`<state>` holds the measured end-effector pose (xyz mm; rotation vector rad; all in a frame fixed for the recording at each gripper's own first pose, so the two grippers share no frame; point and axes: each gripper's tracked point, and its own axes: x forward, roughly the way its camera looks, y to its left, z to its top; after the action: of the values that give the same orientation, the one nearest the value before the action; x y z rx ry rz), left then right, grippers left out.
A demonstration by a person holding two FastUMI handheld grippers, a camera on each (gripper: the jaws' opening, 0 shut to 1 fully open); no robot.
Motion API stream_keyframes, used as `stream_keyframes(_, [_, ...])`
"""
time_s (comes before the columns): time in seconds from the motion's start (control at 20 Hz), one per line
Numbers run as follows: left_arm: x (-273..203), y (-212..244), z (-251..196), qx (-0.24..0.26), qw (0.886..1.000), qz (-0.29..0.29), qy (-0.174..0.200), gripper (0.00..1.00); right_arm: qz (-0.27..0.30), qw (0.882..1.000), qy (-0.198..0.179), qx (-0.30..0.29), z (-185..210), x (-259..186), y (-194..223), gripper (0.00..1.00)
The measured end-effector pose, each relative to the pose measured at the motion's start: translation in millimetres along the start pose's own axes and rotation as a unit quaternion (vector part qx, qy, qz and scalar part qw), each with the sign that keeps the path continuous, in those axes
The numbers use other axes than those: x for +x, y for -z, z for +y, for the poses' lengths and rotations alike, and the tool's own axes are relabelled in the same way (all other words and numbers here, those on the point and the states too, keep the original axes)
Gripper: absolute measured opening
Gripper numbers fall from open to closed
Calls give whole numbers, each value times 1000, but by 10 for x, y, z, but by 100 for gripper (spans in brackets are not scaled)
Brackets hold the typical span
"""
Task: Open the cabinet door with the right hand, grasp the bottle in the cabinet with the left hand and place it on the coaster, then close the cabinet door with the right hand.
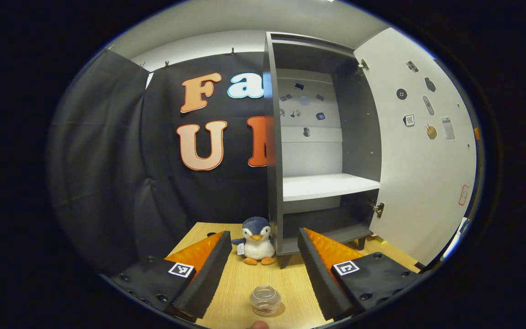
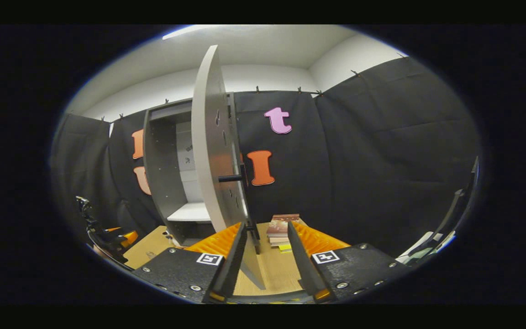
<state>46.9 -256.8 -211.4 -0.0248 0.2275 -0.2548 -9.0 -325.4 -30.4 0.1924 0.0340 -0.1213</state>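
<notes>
Fingers of the left gripper spread above the bottle; right gripper likewise parted beside the cabinet door.

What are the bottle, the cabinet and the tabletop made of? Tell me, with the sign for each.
Bottle: seems clear plastic or glass; the table shows through it, which one is open.
Cabinet: looks like matte grey laminated board, with a flat white shelf and metal hinges.
Tabletop: pale wood or wood-look laminate, with straight grain lines.
</notes>
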Motion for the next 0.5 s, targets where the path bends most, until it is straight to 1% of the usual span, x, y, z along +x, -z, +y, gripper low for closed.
stream_keyframes(0.15, [3,-16,7,4,1000,0,-1,94,11,1000,-4,-17,28,184,124,58])
stream_keyframes(0.2, [2,-7,-13,2,1000,0,2,95,15,1000,-12,-23,110,215,145,57])
stream_keyframes(0.25, [1,16,-23,2,1000,2,4,95,14,999,-5,-34,117,243,169,58])
stream_keyframes(0.3, [0,27,-13,1,1000,4,3,95,11,999,-6,-41,144,236,135,57])
stream_keyframes(0.4, [-29,45,46,-3,1000,8,-2,95,12,999,-8,-37,214,227,142,56])
stream_keyframes(0.45, [-33,9,81,-9,1000,4,-5,94,9,999,-13,-28,278,217,148,65])
stream_keyframes(0.5, [-38,-13,119,-14,1000,3,-6,95,6,1000,-22,-19,354,214,159,54])
